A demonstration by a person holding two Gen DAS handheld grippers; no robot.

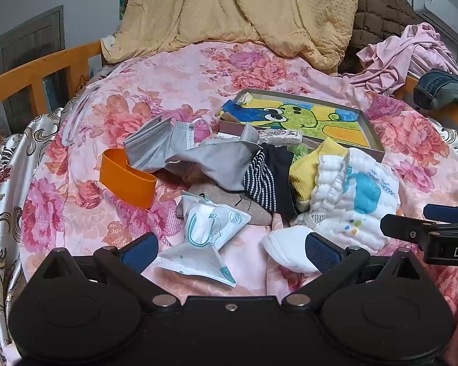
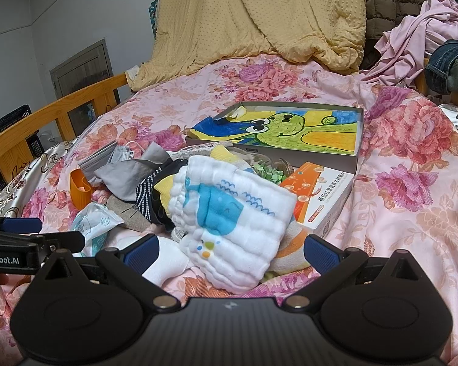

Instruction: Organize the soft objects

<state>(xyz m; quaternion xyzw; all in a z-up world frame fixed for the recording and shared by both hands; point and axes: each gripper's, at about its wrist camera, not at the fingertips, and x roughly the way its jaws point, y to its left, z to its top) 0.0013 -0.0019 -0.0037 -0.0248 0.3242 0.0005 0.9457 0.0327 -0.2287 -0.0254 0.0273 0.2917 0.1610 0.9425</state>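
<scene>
A heap of soft things lies on the floral bedspread (image 1: pixel 174 73): a white quilted cloth with a blue whale print (image 1: pixel 354 195) (image 2: pixel 229 213), a yellow sock (image 1: pixel 314 164), a dark dotted sock (image 1: pixel 268 180), a grey cloth (image 1: pixel 219 158), grey face masks (image 1: pixel 155 143) and wrapped masks (image 1: pixel 204 228). My left gripper (image 1: pixel 232 251) is open just before the wrapped masks, holding nothing. My right gripper (image 2: pixel 232 251) is open, its fingers either side of the whale cloth's near edge. A shallow grey box (image 2: pixel 358 140) with a frog-print towel (image 2: pixel 290 128) sits behind the heap.
An orange plastic cup (image 1: pixel 128 177) lies on its side left of the heap. An orange and white carton (image 2: pixel 320 195) rests right of the whale cloth. Wooden rails (image 1: pixel 39 70) edge the bed. A yellow quilt (image 1: pixel 238 9), pink clothes (image 1: pixel 412 52) and jeans (image 1: pixel 442 88) pile up at the back.
</scene>
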